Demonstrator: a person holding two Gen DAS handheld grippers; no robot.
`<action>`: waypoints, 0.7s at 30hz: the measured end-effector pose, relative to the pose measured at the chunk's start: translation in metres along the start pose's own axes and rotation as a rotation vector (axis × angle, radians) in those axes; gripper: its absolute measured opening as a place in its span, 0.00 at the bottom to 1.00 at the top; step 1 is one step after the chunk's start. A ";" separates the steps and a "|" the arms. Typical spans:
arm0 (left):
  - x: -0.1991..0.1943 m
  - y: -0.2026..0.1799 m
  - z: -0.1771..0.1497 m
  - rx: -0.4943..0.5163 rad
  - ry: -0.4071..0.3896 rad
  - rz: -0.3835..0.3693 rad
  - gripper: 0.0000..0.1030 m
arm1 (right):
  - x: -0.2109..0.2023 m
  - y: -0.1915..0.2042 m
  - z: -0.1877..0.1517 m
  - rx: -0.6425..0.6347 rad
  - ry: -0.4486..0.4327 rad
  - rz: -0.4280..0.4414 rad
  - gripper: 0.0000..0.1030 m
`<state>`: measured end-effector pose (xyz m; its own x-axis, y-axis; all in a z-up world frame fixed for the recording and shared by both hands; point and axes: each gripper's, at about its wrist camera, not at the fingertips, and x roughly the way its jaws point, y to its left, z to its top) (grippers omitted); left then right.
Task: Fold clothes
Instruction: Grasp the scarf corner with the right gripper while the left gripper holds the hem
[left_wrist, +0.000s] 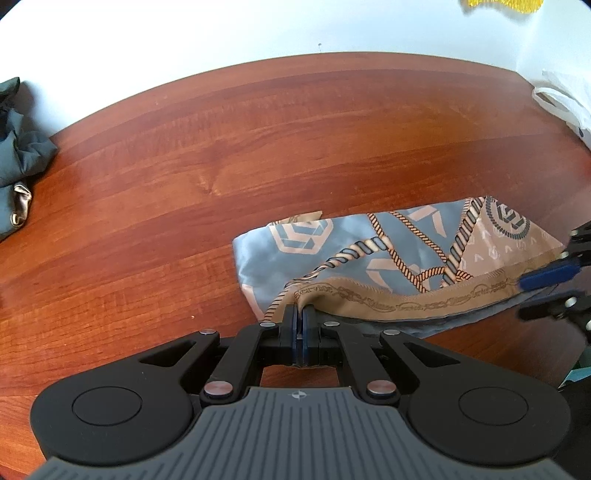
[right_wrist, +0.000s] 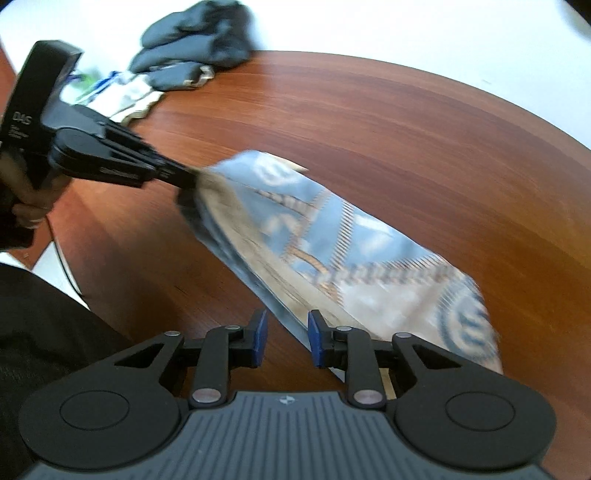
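— Where is the patterned scarf (left_wrist: 373, 258) now, and who holds it?

— It lies as a long folded band on the wooden table (left_wrist: 258, 147). The left gripper (left_wrist: 300, 325) has its jaws pressed together on the tan border, just ahead of them, so this end is pinned and cannot slide.

— And the right gripper (right_wrist: 284, 338)?

— Its jaws stand apart, and the other end of the band sits partly between them and beyond them. I think it either comes to take this end or has let it go; the blur does not settle which.

— Other clothes?

— A dark garment (right_wrist: 195, 44) lies far beyond both jaws.
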<state>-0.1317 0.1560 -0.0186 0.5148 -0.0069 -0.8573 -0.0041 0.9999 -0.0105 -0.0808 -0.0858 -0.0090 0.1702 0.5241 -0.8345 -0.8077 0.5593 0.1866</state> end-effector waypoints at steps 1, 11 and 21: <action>0.000 -0.001 0.000 -0.001 -0.001 0.002 0.03 | 0.003 0.004 0.004 -0.015 0.000 0.013 0.25; -0.007 -0.003 0.010 -0.032 -0.032 0.009 0.03 | 0.026 0.035 0.038 -0.121 0.003 0.094 0.20; -0.012 -0.005 0.016 -0.043 -0.041 0.004 0.03 | 0.046 0.040 0.049 -0.126 -0.004 0.079 0.20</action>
<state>-0.1243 0.1512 -0.0003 0.5493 -0.0019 -0.8356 -0.0426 0.9986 -0.0303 -0.0778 -0.0083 -0.0144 0.1053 0.5660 -0.8177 -0.8832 0.4312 0.1847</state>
